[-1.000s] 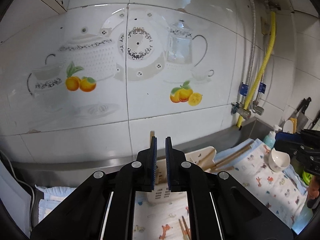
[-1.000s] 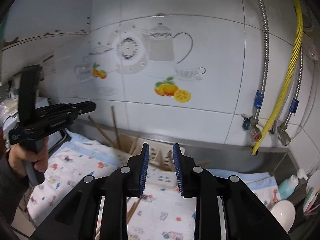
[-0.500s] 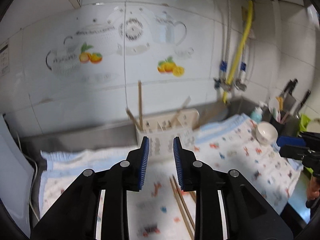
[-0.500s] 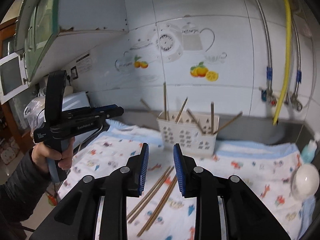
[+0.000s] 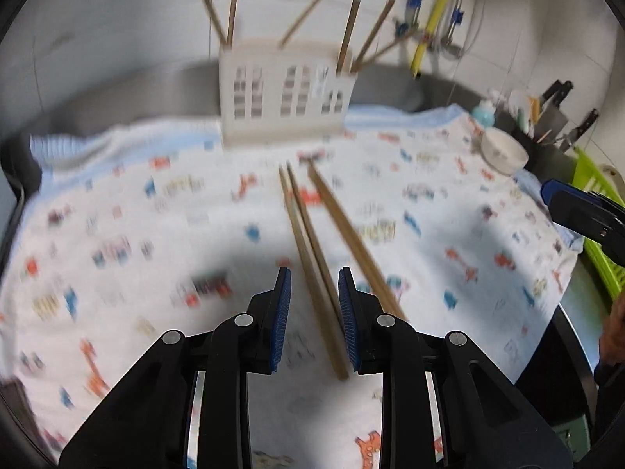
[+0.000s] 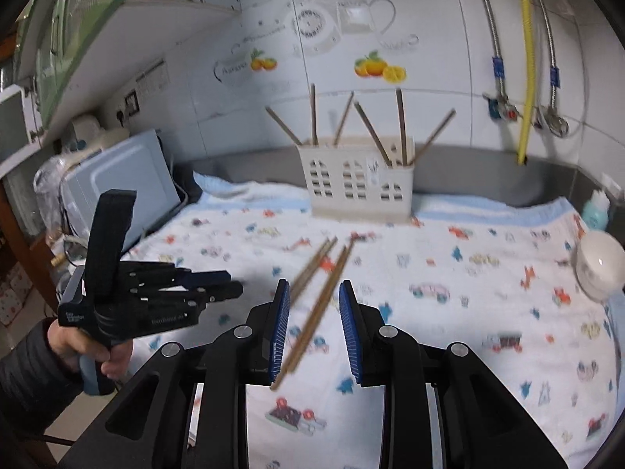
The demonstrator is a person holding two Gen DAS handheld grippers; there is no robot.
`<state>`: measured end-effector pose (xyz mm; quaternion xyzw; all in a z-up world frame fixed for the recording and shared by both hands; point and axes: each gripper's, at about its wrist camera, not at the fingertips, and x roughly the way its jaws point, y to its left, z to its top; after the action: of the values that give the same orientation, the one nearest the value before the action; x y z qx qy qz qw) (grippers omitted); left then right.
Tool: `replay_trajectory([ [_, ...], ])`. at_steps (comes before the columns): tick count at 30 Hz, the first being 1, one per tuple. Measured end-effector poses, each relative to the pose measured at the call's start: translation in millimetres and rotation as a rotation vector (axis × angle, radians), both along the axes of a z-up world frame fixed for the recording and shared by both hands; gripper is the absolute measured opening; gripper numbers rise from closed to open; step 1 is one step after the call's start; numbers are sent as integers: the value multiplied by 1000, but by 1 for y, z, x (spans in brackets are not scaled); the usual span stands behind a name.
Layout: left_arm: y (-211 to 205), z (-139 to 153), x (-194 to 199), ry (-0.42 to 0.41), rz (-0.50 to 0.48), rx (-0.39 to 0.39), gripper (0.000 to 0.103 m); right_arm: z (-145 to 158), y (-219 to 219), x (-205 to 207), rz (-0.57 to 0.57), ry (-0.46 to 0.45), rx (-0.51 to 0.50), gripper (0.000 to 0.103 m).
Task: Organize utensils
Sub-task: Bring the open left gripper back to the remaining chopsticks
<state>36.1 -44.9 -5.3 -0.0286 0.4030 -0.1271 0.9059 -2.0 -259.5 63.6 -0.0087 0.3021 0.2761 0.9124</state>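
I've got both the left gripper and right gripper gaping empty over the loose chopsticks on the cloth before the holder; they look light, stiff, slippery, so I'd pinch mid-shaft.

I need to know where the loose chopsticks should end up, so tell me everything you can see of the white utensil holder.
The utensil holder is a cream-white box, plastic by its look, with rows of small arched window-like cutouts in its front. It stands upright on the printed cloth near the grey backsplash. Several brown chopsticks already stand in it, leaning at different angles. Neither gripper touches it.
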Motion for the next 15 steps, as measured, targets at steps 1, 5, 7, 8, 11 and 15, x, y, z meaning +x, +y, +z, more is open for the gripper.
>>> replay_trajectory([
  [1, -1, -11, -1, 29, 6, -7, 25, -8, 0, -1, -4, 18, 7, 27],
  [5, -5, -41, -2, 98, 19, -29, 25, -30, 2, -1, -14, 61, -11, 27],
  [7, -9, -47, -4, 100, 26, -8, 24, -40, 5, -1, -21, 72, -30, 27],
  [8, -10, -48, -5, 89, 26, -4, 24, -45, 6, -1, -22, 79, -37, 27],
  [11, -10, -48, -4, 78, 43, 20, 17, -55, 12, -1, -28, 93, -55, 27],
  [15, -7, -48, 0, 51, 77, 85, 14, -71, 24, 0, -31, 114, -96, 27],
])
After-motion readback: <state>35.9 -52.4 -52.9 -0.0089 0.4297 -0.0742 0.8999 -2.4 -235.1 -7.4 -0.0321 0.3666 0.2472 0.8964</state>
